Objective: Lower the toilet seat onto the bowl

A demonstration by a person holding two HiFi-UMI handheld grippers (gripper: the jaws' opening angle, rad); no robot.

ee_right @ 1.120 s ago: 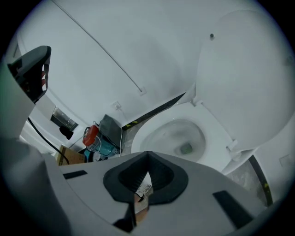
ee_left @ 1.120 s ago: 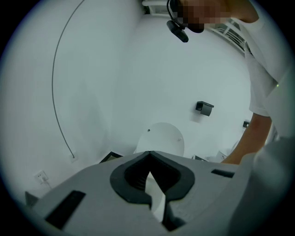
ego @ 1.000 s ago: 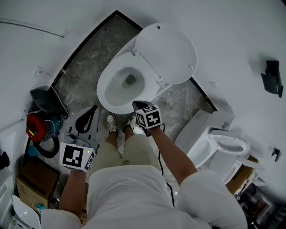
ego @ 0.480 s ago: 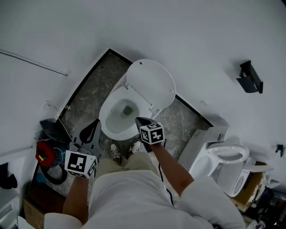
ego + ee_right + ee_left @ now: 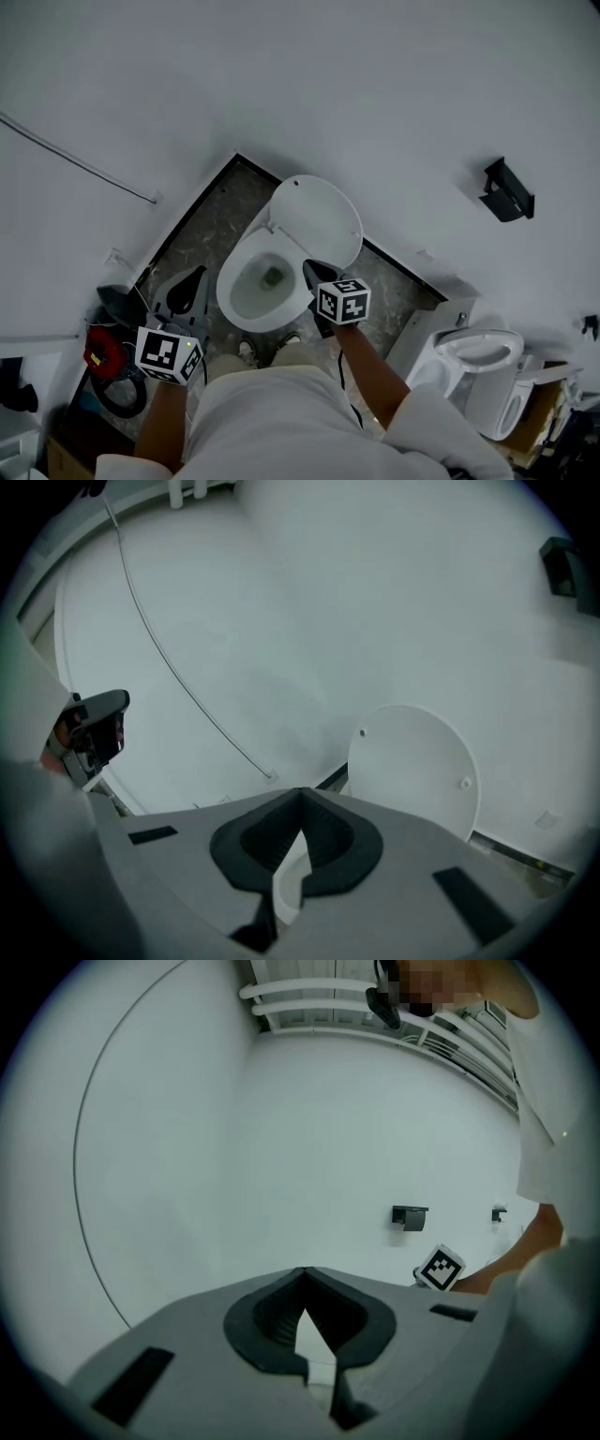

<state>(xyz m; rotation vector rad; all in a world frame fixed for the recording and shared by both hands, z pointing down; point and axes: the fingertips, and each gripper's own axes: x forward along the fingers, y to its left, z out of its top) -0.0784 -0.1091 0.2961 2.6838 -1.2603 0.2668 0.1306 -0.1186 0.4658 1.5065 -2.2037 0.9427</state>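
White porcelain toilet bowl [image 5: 232,292] with its round white lid [image 5: 319,220] raised.
Left gripper [image 5: 302,1274] and right gripper [image 5: 300,794] hover near it, jaws closed together, holding nothing.

Seen from above, a white toilet bowl [image 5: 246,298] sat on a dark marbled floor [image 5: 208,236] in a white-walled corner, its toilet seat [image 5: 319,220] raised against the wall behind it. The right hand-held gripper [image 5: 320,273] hung over the bowl's right rim, just below the seat. The left hand-held gripper [image 5: 186,286] was held apart, left of the bowl. A second toilet [image 5: 480,361] stood at the right, a red object [image 5: 103,349] at the left, and a black holder [image 5: 506,192] was fixed to the wall
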